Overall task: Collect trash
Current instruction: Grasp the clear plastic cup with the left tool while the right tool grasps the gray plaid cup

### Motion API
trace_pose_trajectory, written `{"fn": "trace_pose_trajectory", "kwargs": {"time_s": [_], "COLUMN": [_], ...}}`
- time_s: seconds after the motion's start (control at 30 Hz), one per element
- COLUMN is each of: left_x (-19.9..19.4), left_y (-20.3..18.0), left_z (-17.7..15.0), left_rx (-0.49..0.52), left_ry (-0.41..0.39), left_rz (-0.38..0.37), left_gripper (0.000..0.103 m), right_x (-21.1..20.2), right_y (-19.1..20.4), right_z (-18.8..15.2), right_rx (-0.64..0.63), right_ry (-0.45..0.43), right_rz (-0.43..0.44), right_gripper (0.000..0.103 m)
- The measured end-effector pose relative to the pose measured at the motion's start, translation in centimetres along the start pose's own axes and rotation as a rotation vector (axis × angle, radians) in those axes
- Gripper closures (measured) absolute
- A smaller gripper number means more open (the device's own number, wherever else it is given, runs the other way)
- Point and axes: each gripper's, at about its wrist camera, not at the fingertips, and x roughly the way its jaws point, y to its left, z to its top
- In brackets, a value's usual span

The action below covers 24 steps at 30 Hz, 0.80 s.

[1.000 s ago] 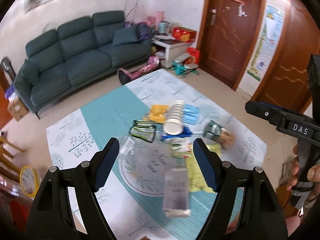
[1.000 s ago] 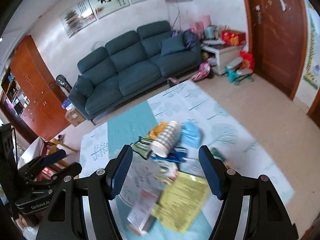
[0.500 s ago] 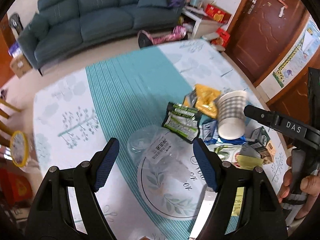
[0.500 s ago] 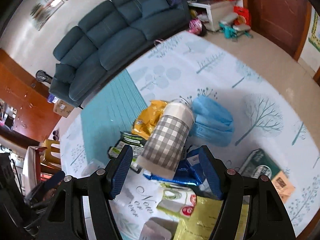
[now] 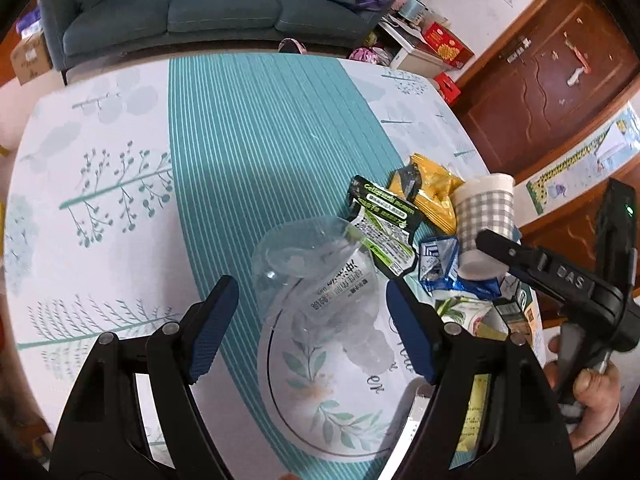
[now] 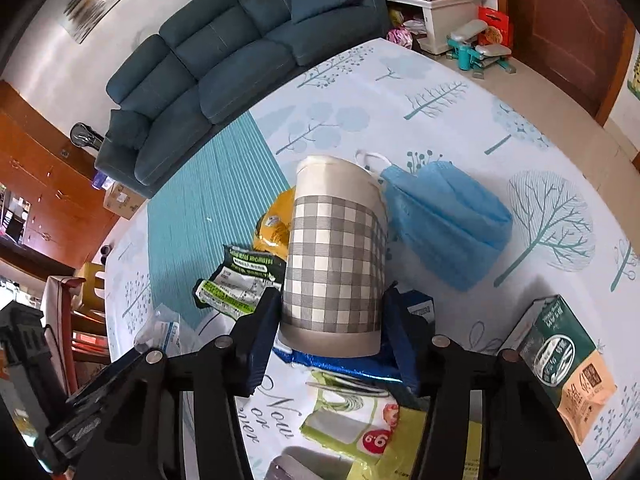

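Observation:
A grey-checked paper cup (image 6: 336,240) lies on its side on a heap of wrappers. My right gripper (image 6: 333,294) is closing around its wide end, and both blue pads touch the cup's sides. In the left wrist view the same cup (image 5: 484,208) shows at the right with a right gripper finger (image 5: 504,250) against it. My left gripper (image 5: 310,292) is open, hovering just over a crumpled clear plastic cup (image 5: 304,252) with a white label. That cup lies between its fingers without touching the pads.
Around the cup lie a blue face mask (image 6: 448,220), a yellow snack bag (image 5: 432,196), a green-black wrapper (image 5: 380,220), a blue foil wrapper (image 5: 440,260) and a green carton (image 6: 560,356). A round leaf-print mat (image 5: 332,392) lies under the clear cup. The teal-striped tablecloth (image 5: 248,140) spreads beyond.
Both grippers have dropped toward the table. The right jaws have narrowed onto the checked cup. The left gripper has come closer over the clear cup, its jaws as wide as before.

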Motion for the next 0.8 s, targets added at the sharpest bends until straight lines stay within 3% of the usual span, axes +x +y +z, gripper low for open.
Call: {"fn": "trace_pose_trajectory", "kwargs": {"time_s": [0.17,0.27,0.4,0.57,0.8], "left_x": [2.3,3.5,4.5,5.0,1.2], "left_y": [1.2,1.2,0.6,-0.7,-4.7], "left_z": [-0.3,-0.5,-0.1,0.2,-0.7], "left_rx": [-0.097,-0.117,-0.139,-0.159,-0.055], "left_ry": [0.032,0.039,0.030,0.013,-0.008], "left_rz": [-0.035,-0.066,-0.107,-0.104,-0.102], "left_gripper": [0.035,0.043,0.079,0.084,0.084], "right_x": [-1.4,-2.2,-3.3,-5.1,-10.0], "right_y": [0.0,-0.2,-0.6,-1.2,-2.7], "right_z": [-0.9,-1.5,-2.6,-4.4,-6.7], "right_rx": [-0.010,-0.014,-0.012,-0.018,-0.026], "right_ry": [-0.010,-0.017,-0.021,-0.028,-0.075], "right_rz": [0.031,0.057,0.086,0.115,0.162], "right_gripper": [0.052,0.052,0.052,0.052,0.053]}}
